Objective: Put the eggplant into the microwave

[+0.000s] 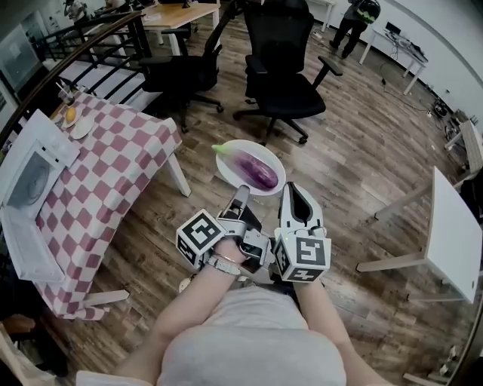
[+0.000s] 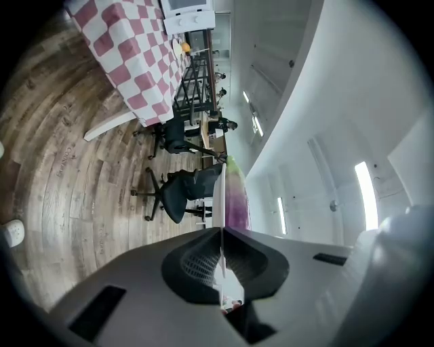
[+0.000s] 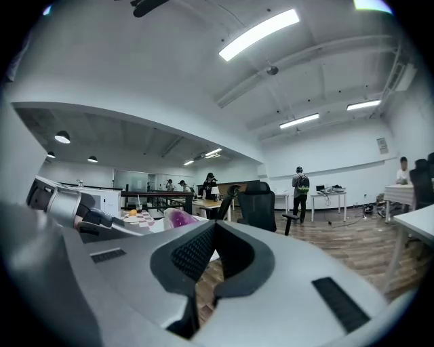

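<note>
A purple eggplant (image 1: 256, 170) with a green stem lies on a white plate (image 1: 232, 167) held above the wooden floor. My left gripper (image 1: 242, 191) is shut on the plate's near rim. In the left gripper view the plate (image 2: 220, 196) runs edge-on out of the closed jaws (image 2: 222, 230), with the eggplant (image 2: 237, 203) beside it. My right gripper (image 1: 290, 188) is beside the plate's right edge. Its jaws (image 3: 213, 225) are shut with nothing between them, and the eggplant (image 3: 180, 218) shows to their left. The white microwave (image 1: 30, 188) stands on the checked table (image 1: 113, 162) at the left.
Two black office chairs (image 1: 279, 83) (image 1: 181, 71) stand beyond the plate. A white table (image 1: 453, 226) is at the right. On the checked table's far end are a small dish with an orange thing (image 1: 72, 117) and a glass. A person (image 1: 358, 19) stands far back.
</note>
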A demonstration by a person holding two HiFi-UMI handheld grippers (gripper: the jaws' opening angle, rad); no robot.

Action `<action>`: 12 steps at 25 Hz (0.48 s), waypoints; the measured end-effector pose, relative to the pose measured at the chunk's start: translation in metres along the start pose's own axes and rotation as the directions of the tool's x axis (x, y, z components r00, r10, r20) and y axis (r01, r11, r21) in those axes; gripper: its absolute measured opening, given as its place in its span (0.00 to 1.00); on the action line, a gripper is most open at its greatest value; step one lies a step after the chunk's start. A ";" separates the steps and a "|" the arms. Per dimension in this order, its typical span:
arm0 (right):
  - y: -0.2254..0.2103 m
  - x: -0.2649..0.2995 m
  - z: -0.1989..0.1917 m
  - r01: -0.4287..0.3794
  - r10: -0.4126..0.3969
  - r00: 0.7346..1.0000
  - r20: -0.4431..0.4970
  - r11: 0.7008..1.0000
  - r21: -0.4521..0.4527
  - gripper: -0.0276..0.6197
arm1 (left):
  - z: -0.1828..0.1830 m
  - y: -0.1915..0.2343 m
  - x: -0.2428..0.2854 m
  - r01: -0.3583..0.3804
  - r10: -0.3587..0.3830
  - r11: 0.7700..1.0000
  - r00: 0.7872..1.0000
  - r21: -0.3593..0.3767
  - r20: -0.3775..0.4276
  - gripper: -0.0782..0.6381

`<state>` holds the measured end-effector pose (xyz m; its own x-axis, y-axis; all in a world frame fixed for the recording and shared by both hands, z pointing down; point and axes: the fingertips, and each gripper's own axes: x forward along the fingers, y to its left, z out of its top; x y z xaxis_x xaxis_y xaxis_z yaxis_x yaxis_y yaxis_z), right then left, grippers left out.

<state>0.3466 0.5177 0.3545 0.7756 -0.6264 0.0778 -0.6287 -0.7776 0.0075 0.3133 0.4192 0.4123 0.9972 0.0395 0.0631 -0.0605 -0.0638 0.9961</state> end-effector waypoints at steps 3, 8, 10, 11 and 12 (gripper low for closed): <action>0.008 0.001 0.004 -0.013 0.013 1.000 0.010 1.000 0.007 0.08 | 0.007 0.000 -0.004 0.000 0.000 1.000 1.000 -0.004 0.008 0.13; 0.048 0.010 0.006 -0.032 0.032 0.999 0.014 0.999 0.001 0.08 | 0.040 0.002 -0.021 0.008 -0.008 1.000 1.000 -0.007 0.012 0.13; 0.058 0.012 0.007 -0.037 0.037 0.999 0.013 0.999 0.003 0.08 | 0.048 0.001 -0.027 0.009 -0.009 1.000 1.000 -0.007 0.012 0.13; 0.063 0.014 0.008 -0.039 0.039 0.999 0.012 0.999 0.005 0.08 | 0.053 0.001 -0.029 0.007 -0.007 1.000 1.000 -0.007 0.012 0.13; 0.068 0.016 0.009 -0.042 0.042 0.999 0.010 0.999 0.006 0.08 | 0.058 0.000 -0.032 0.004 -0.004 1.000 1.000 -0.008 0.013 0.13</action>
<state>0.3165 0.4542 0.3474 0.7492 -0.6588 0.0676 -0.6602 -0.7511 -0.0022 0.2841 0.3604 0.4071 0.9979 0.0269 0.0587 -0.0571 -0.0552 0.9968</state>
